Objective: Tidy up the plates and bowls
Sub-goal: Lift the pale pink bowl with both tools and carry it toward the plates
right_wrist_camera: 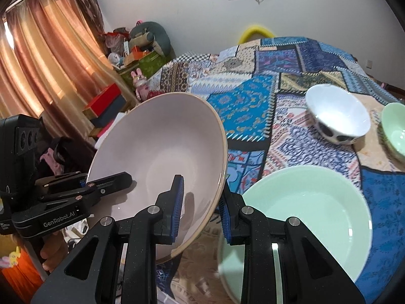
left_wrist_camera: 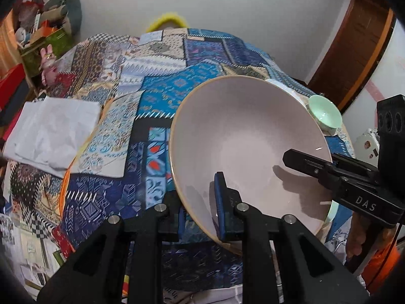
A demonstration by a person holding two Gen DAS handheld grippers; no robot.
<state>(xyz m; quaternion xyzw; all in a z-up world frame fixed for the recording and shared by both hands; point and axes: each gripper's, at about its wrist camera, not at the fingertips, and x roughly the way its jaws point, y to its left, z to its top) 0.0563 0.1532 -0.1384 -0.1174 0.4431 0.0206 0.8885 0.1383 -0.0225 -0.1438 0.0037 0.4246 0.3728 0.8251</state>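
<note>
Right wrist view shows the right hand-held gripper (right_wrist_camera: 200,209) and the left hand-held gripper (right_wrist_camera: 84,183) both pinching the rim of the big pink bowl (right_wrist_camera: 162,152), held tilted above the table (right_wrist_camera: 253,106), with a green plate (right_wrist_camera: 316,215) at 4 o'clock and a white bowl (right_wrist_camera: 338,116) at 2 o'clock.

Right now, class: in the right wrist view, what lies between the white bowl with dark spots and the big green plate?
Only bare patterned tablecloth lies between the spotted bowl and the green plate; the right wrist view shows it.
</note>
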